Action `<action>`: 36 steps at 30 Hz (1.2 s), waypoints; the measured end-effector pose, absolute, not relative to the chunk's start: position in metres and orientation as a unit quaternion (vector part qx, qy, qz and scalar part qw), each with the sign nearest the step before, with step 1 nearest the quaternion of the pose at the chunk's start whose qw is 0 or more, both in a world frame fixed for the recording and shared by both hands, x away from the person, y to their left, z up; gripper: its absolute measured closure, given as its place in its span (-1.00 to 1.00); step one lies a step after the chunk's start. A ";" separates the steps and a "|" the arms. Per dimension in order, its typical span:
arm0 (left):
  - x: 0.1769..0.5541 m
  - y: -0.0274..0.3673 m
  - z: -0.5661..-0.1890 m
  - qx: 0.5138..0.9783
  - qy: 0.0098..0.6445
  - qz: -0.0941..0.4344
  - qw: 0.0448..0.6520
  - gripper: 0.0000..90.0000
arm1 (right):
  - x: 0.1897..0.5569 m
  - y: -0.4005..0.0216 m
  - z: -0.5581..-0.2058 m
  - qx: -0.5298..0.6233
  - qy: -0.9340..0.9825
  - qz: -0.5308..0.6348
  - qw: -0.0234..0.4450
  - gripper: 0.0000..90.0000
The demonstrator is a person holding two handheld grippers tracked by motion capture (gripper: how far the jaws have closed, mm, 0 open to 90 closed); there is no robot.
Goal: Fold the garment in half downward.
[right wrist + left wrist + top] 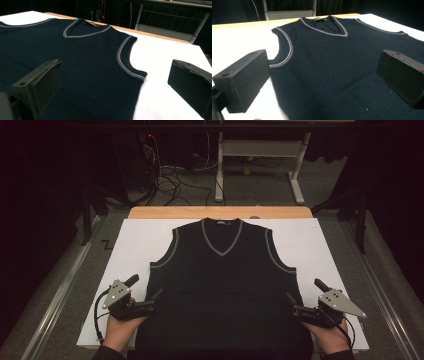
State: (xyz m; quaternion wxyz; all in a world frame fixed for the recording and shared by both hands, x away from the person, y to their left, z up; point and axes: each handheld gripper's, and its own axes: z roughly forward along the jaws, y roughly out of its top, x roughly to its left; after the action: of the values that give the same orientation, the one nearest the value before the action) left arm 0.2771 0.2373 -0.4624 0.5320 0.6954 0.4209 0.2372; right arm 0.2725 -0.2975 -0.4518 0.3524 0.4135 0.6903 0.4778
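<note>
A dark sleeveless V-neck vest [223, 280] with pale trim lies flat, front up, on the white board [305, 240], collar toward the far edge. The left gripper [148, 296] sits at the vest's left hem side, jaws spread wide; the right gripper [300, 297] mirrors it at the vest's right side, jaws likewise spread, holding nothing.

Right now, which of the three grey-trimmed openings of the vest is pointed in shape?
The neck opening, at the top middle of the vest: its trim meets in a V. The two armholes at the sides have curved trim.
</note>
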 end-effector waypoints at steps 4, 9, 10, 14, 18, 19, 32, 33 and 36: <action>0.276 0.237 -0.462 0.695 0.420 0.238 0.533 -1.00 | 0.273 -0.300 -0.453 0.417 0.688 0.479 0.351 -1.00; 0.276 0.237 -0.462 0.694 0.423 0.236 0.533 -1.00 | 0.274 -0.300 -0.453 0.419 0.685 0.482 0.351 -1.00; 0.276 0.237 -0.463 0.693 0.423 0.235 0.534 -1.00 | 0.274 -0.300 -0.453 0.418 0.685 0.482 0.351 -1.00; 0.277 0.237 -0.464 0.699 0.421 0.239 0.526 -1.00 | 0.274 -0.299 -0.453 0.419 0.685 0.480 0.352 -1.00; 0.277 0.236 -0.464 0.699 0.419 0.242 0.527 -1.00 | 0.274 -0.299 -0.453 0.418 0.685 0.481 0.353 -1.00; 0.277 0.236 -0.463 0.699 0.419 0.244 0.525 -1.00 | 0.274 -0.299 -0.453 0.420 0.684 0.482 0.351 -1.00; 0.280 0.239 -0.462 0.707 0.439 0.223 0.507 -1.00 | 0.277 -0.295 -0.451 0.426 0.703 0.461 0.335 -0.99; 0.281 0.239 -0.462 0.709 0.444 0.224 0.501 -1.00 | 0.278 -0.295 -0.452 0.428 0.707 0.454 0.333 -0.99; 0.283 0.238 -0.462 0.722 0.453 0.218 0.475 -1.00 | 0.279 -0.294 -0.453 0.433 0.715 0.443 0.325 -0.99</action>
State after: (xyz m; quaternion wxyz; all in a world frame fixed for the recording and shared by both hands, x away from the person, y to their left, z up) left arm 0.2832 0.2381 -0.4622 0.4749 0.7220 0.4533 0.2183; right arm 0.2793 -0.2940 -0.4532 0.3252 0.4329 0.7146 0.4430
